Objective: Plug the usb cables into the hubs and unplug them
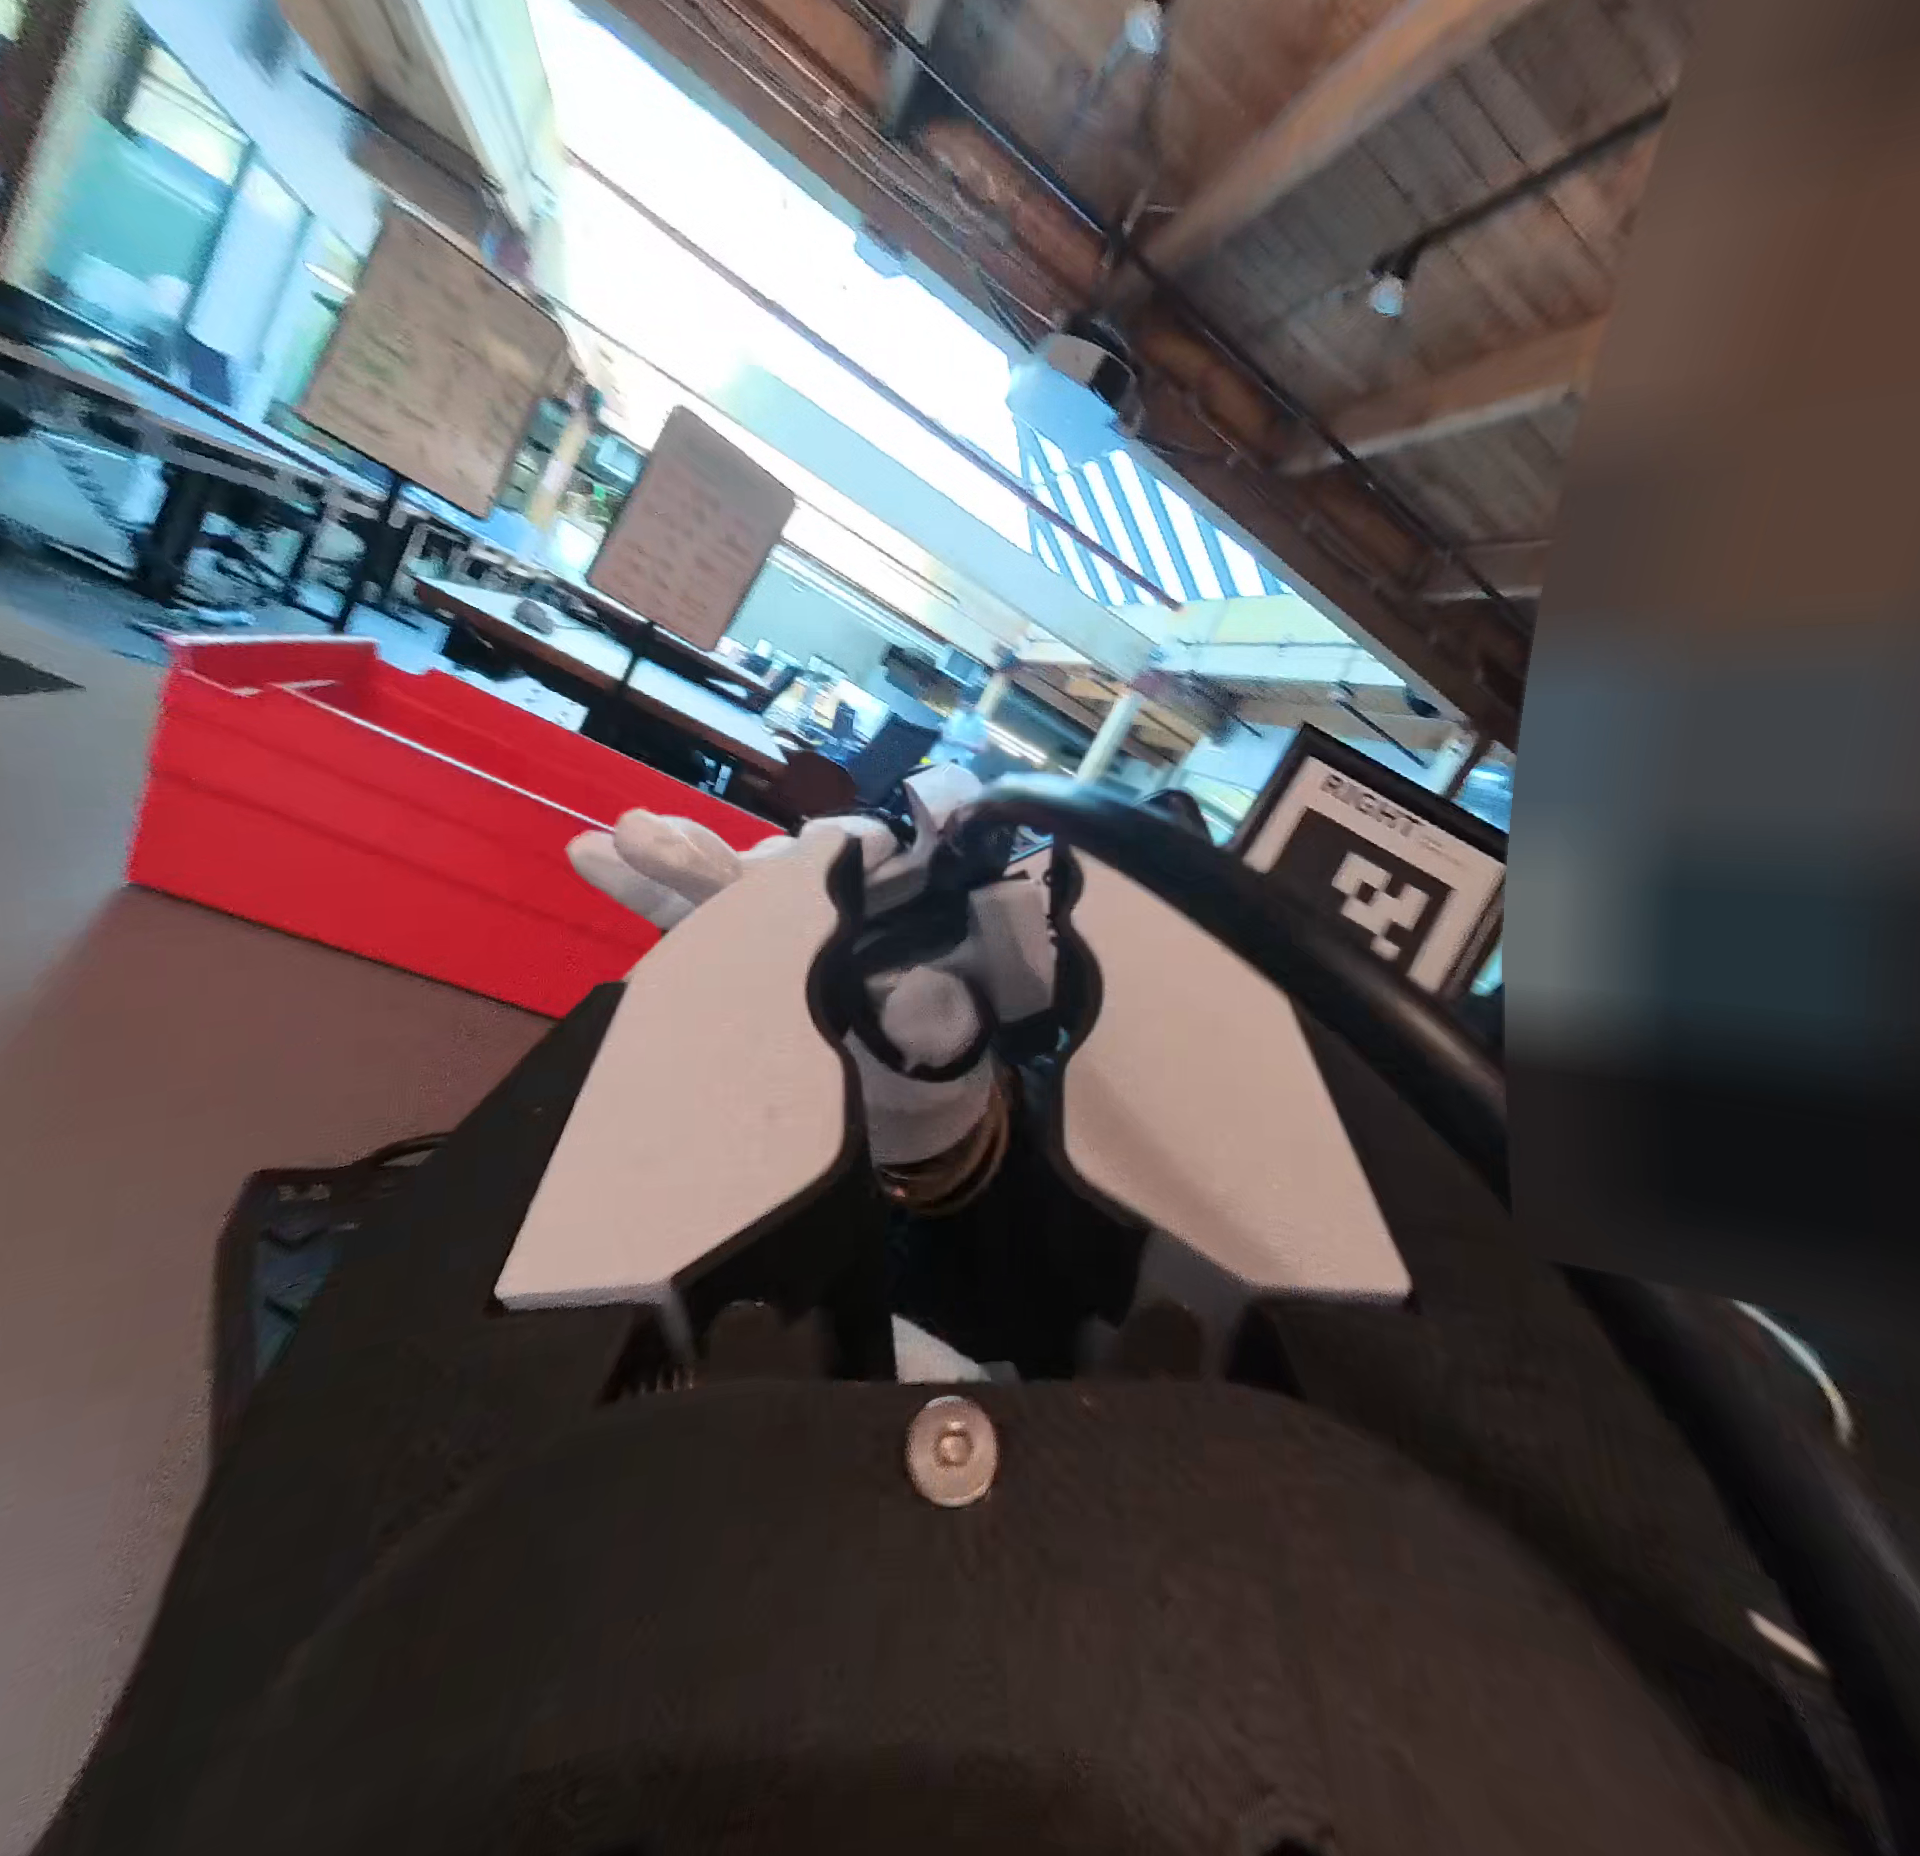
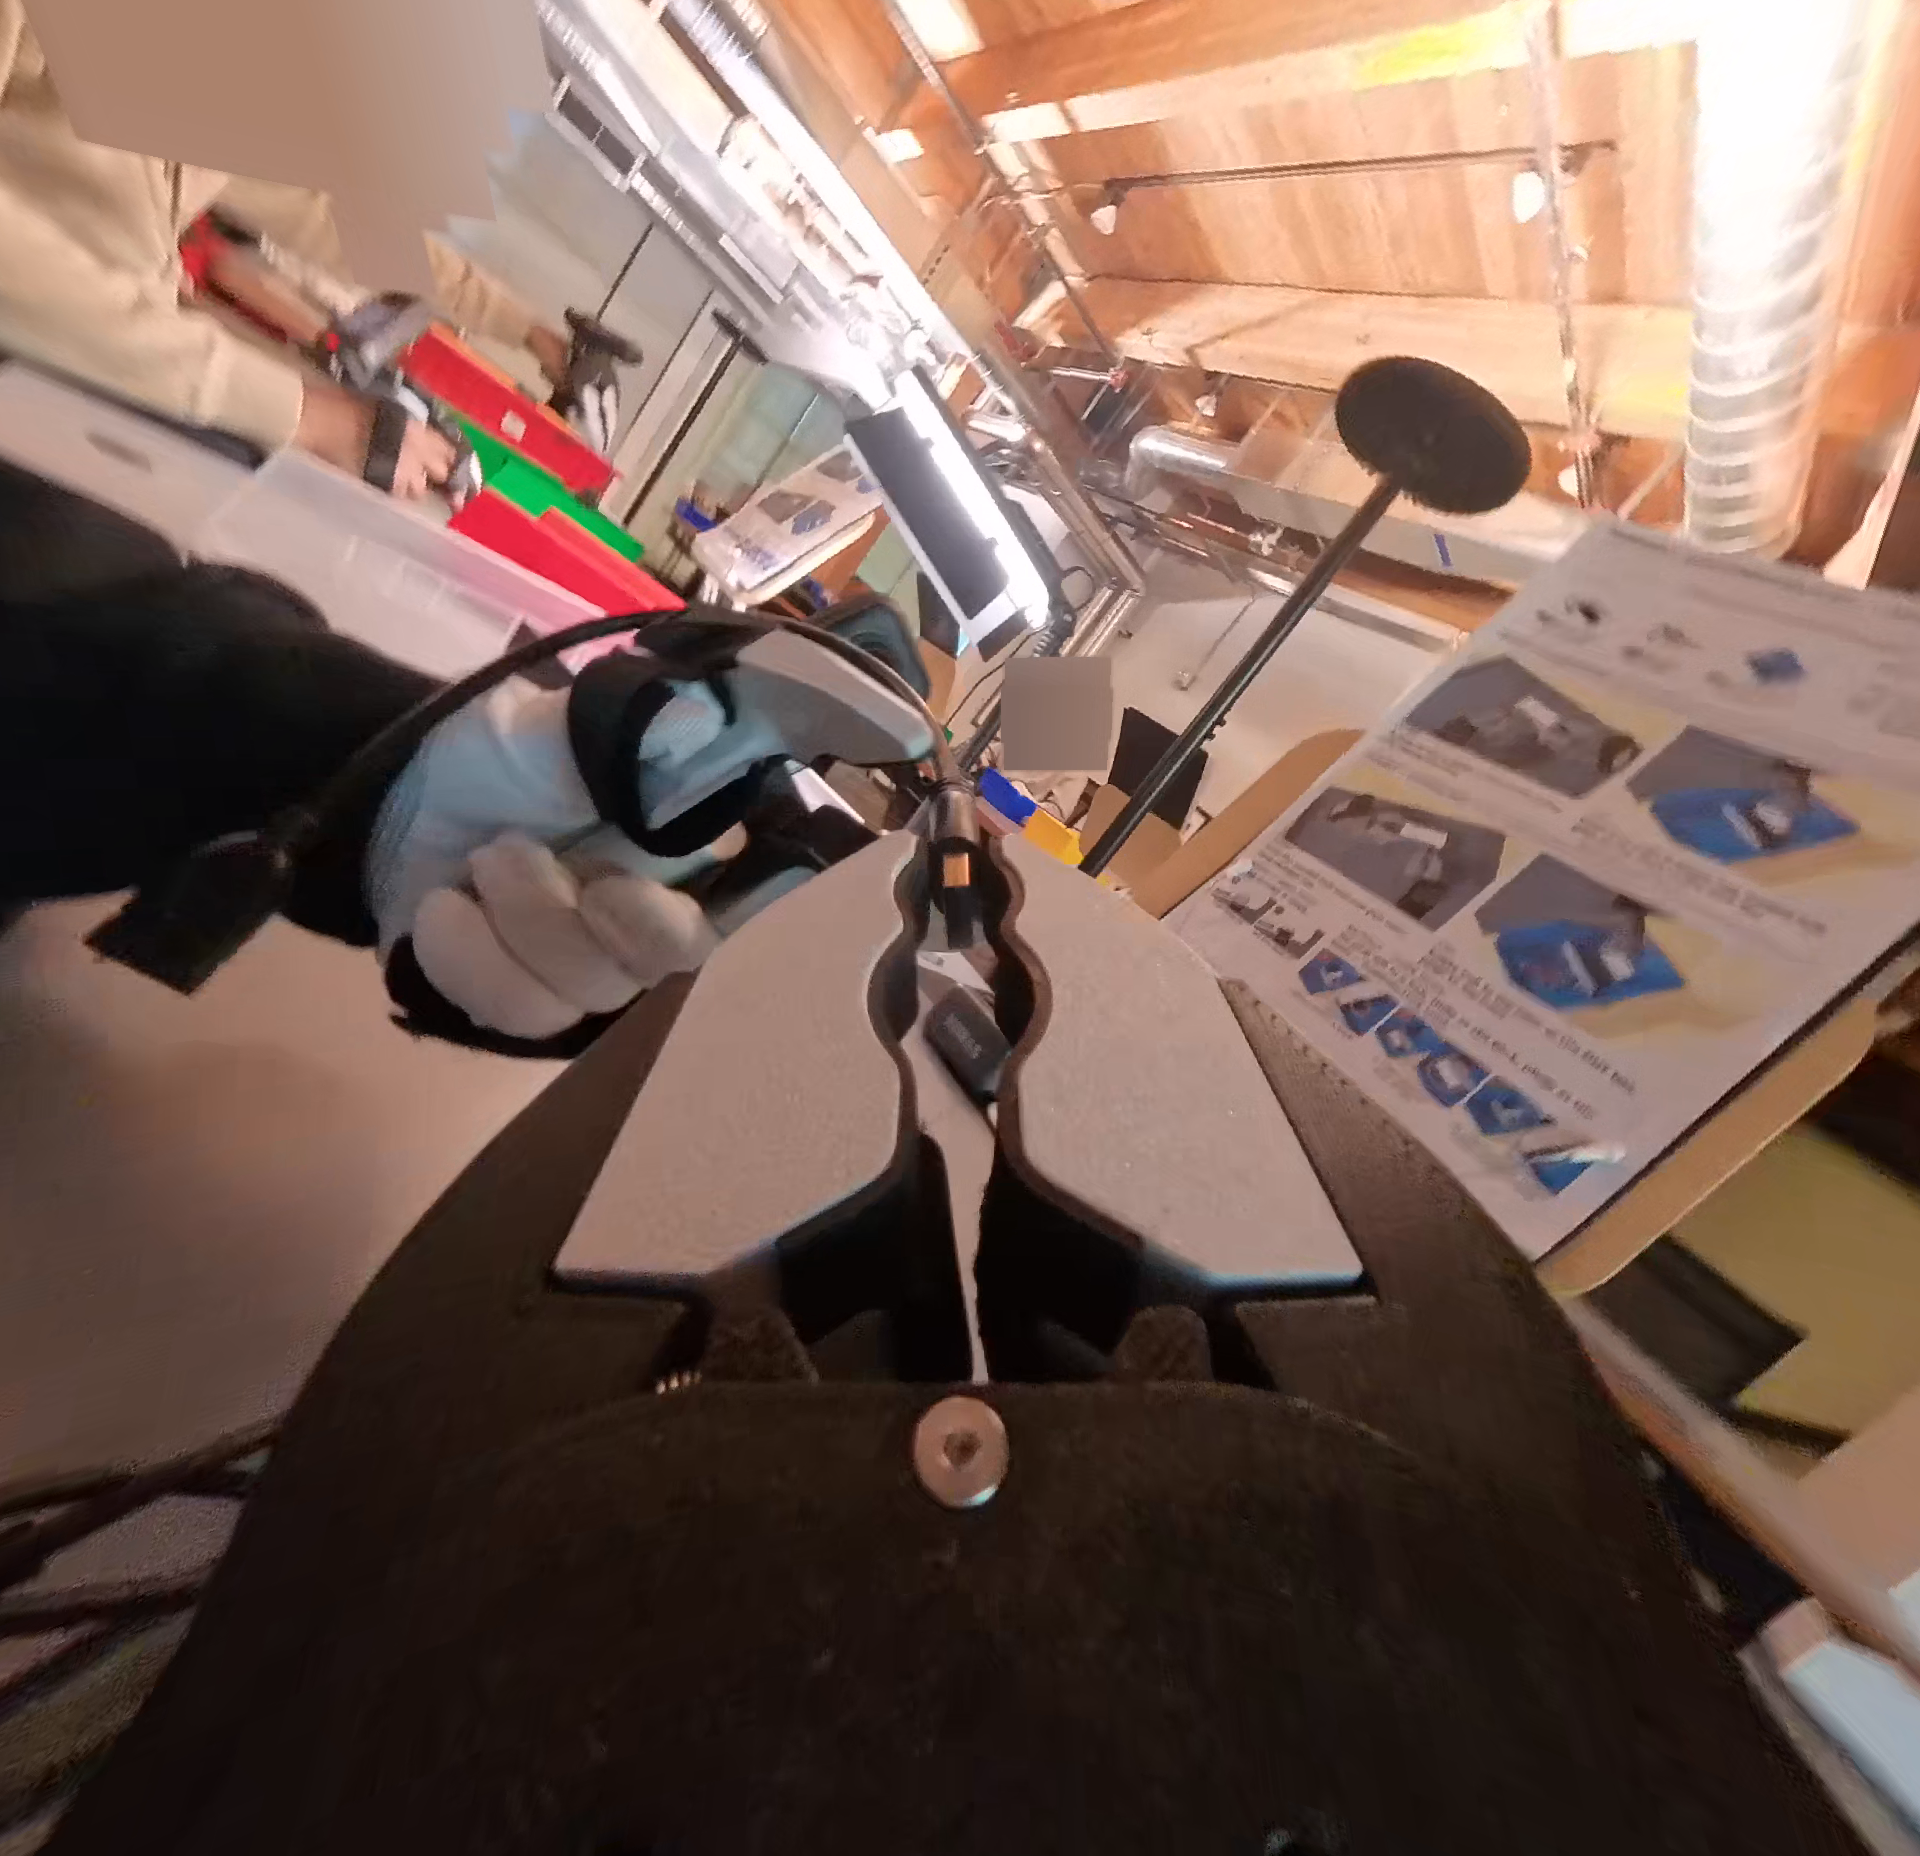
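Note:
My left gripper [image 1: 951,902] is shut on a pale grey connector [image 1: 925,1058] with a brass ring, seen between its grey pads. A black cable [image 1: 1247,933] arcs away to the right. My right gripper [image 2: 951,871] is shut on a USB plug [image 2: 954,866] with a silver barrel and an orange band. The plug's black cable [image 2: 436,710] runs left over a white-gloved hand [image 2: 499,850] that holds the left gripper, whose grey finger [image 2: 831,705] reaches close to the plug. A small black dongle [image 2: 966,1037] lies on the table behind the right fingers.
A red bin [image 1: 364,819] stands on the brown table [image 1: 260,1058] to the left. A marker plate [image 1: 1371,871] on the right gripper is close at the right. An instruction board [image 2: 1558,871] leans at the right, beside a black stand [image 2: 1247,684]. A person works by red and green bins [image 2: 540,497] far left. My left and right fingertips are right by each other.

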Available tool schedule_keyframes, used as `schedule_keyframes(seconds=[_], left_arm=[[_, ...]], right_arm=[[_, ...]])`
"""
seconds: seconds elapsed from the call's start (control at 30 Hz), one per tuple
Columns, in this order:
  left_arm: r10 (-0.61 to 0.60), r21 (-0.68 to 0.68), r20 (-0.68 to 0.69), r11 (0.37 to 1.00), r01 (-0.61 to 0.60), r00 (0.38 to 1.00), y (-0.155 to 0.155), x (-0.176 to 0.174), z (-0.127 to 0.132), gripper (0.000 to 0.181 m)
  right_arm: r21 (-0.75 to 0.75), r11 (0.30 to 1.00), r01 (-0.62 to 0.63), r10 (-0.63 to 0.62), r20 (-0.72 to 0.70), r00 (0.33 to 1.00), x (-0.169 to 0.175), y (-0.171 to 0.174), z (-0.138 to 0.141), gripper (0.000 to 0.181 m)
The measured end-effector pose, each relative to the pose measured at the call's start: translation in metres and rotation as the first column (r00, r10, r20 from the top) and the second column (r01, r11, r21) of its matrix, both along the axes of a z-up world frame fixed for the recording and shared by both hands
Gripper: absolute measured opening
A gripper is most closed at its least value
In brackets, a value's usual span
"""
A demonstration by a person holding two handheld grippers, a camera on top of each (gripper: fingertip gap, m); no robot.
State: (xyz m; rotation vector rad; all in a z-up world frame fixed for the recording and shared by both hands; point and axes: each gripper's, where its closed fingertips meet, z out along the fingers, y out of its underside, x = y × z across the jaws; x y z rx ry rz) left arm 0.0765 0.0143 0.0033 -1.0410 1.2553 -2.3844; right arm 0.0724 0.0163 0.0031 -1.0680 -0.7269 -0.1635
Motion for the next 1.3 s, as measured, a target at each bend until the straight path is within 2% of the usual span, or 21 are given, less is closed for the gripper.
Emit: schedule_keyframes(seconds=[0.1, 0.2, 0.4, 0.53, 0.73, 0.83, 0.97, 1.0, 1.1, 1.13, 1.2, 1.3], left_arm=[[-0.086, 0.025, -0.013, 0.996, 0.086, 0.996, -0.009, -0.007, -0.002, 0.019], [-0.143, 0.1, -0.045, 0.984, 0.147, 0.989, -0.017, -0.012, -0.011, 0.017], [-0.189, 0.131, 0.007, 0.974, 0.186, 0.982, -0.022, -0.019, -0.012, 0.01], [-0.226, 0.058, 0.011, 0.973, 0.225, 0.974, -0.023, -0.019, -0.01, 0.022], [-0.254, 0.029, 0.097, 0.967, 0.252, 0.962, -0.018, -0.029, -0.002, 0.02], [-0.277, 0.074, 0.046, 0.959, 0.273, 0.96, -0.024, -0.03, -0.008, 0.02], [-0.279, 0.131, 0.057, 0.954, 0.27, 0.959, -0.028, -0.032, -0.01, 0.017], [-0.284, 0.161, 0.088, 0.95, 0.268, 0.955, -0.03, -0.035, -0.009, 0.016], [-0.334, 0.26, 0.263, 0.928, 0.267, 0.905, -0.042, -0.057, 0.002, 0.017], [-0.343, 0.275, 0.33, 0.926, 0.258, 0.879, -0.044, -0.066, 0.008, 0.017], [-0.337, 0.299, 0.433, 0.929, 0.219, 0.836, -0.046, -0.078, 0.017, 0.017], [-0.325, 0.314, 0.508, 0.932, 0.18, 0.797, -0.047, -0.088, 0.023, 0.017]], right_arm=[[0.066, 0.997, 0.052, -0.062, 0.162, 0.985, -0.008, -0.003, -0.003, 0.009], [0.106, 0.992, 0.071, -0.097, 0.257, 0.962, -0.014, -0.006, -0.005, 0.008], [0.11, 0.993, 0.039, -0.068, 0.272, 0.96, -0.02, -0.01, -0.005, 0.009], [0.089, 0.996, 0.015, -0.038, 0.255, 0.966, -0.022, -0.013, -0.003, 0.009], [0.089, 0.996, 0.012, -0.04, 0.323, 0.945, -0.027, -0.014, -0.009, 0.009], [0.101, 0.995, 0.021, -0.055, 0.355, 0.933, -0.03, -0.014, -0.01, 0.009], [0.104, 0.995, -0.005, -0.034, 0.364, 0.931, -0.034, -0.017, -0.011, 0.009], [0.131, 0.991, -0.016, -0.031, 0.348, 0.937, -0.036, -0.019, -0.007, 0.013], [0.284, 0.956, -0.072, 0.013, 0.205, 0.979, -0.037, -0.036, 0.019, 0.057], [0.285, 0.955, -0.086, 0.041, 0.16, 0.986, -0.035, -0.039, 0.024, 0.064], [0.256, 0.958, -0.131, 0.115, 0.075, 0.99, -0.03, -0.04, 0.028, 0.073], [0.239, 0.961, -0.141, 0.147, -0.01, 0.989, -0.022, -0.038, 0.03, 0.073]])
